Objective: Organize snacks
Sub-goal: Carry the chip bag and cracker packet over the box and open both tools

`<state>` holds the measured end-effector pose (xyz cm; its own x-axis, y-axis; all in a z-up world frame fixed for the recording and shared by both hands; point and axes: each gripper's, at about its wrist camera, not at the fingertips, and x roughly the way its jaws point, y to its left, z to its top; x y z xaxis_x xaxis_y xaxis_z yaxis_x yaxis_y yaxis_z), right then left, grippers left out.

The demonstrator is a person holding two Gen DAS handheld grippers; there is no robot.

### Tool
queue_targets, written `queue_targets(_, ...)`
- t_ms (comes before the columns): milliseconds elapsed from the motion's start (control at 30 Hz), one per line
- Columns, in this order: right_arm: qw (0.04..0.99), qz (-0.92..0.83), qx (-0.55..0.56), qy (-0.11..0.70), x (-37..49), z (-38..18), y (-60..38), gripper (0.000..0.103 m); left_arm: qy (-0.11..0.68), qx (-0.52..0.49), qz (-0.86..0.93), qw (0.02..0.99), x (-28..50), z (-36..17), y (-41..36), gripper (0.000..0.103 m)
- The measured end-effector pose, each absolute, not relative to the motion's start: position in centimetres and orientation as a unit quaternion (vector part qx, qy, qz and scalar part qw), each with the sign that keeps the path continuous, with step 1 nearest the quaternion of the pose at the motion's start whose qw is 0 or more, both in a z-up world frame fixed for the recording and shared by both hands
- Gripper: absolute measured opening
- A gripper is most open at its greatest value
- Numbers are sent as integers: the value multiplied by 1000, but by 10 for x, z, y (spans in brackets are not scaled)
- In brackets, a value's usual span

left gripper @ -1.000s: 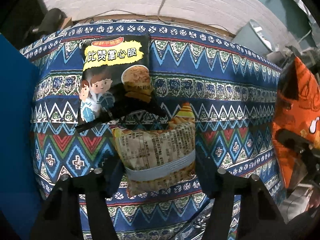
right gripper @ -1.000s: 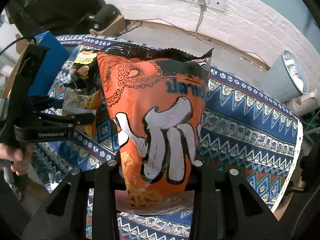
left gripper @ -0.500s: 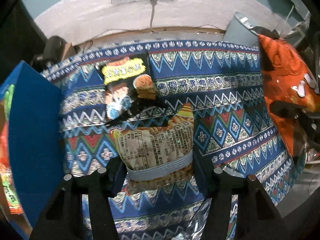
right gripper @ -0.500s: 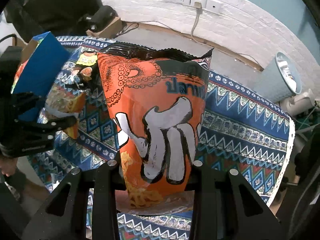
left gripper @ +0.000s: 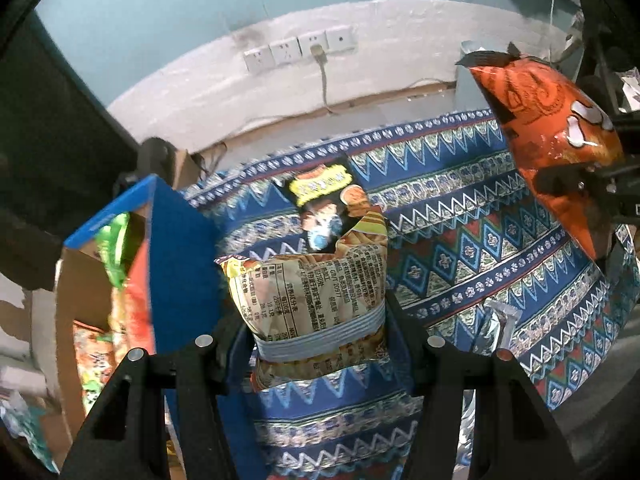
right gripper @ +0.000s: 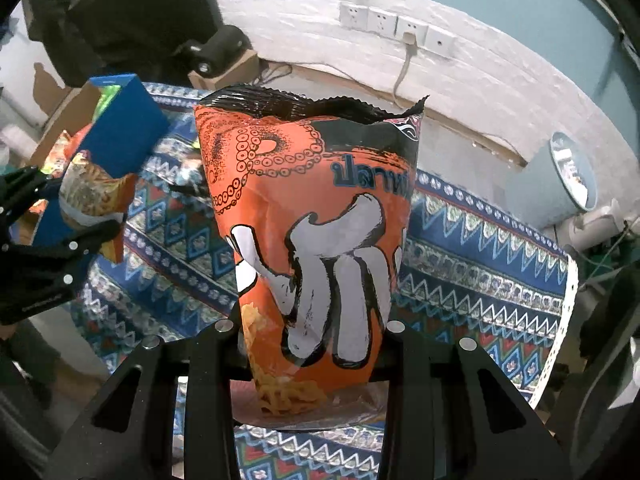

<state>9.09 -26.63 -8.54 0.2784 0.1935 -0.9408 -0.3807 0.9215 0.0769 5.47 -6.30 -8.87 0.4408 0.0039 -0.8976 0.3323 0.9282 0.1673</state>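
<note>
The left gripper (left gripper: 320,344) has lifted its small bag (left gripper: 312,300) off the tabletop (left gripper: 460,240), pinching it, and the blue box (left gripper: 176,264) now sits just to its left. The right gripper (right gripper: 310,360) pinches the orange bag (right gripper: 316,240) up high. Both bags look ready for the box.

Glossy foil bag (right gripper: 320,216), woven tablecloth (right gripper: 480,264)

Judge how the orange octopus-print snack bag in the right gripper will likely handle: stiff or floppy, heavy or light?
The orange bag, pinched near its bottom by the right gripper, stands upright unsupported, so it is probably puffed, fairly stiff and light. Its glossy film looks slippery. The snacks visible through the clear base are likely crushable.
</note>
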Motion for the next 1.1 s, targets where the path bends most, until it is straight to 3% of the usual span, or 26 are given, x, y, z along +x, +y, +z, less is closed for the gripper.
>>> queue_targets(567,796,231,-96,551,87,-57,-201,34,443,201,-70,871,26,-40,-19,59)
queue_targets(1100,789,294,-94,531,96,-34,-113,34,429,186,-35,883,18,-29,37,59)
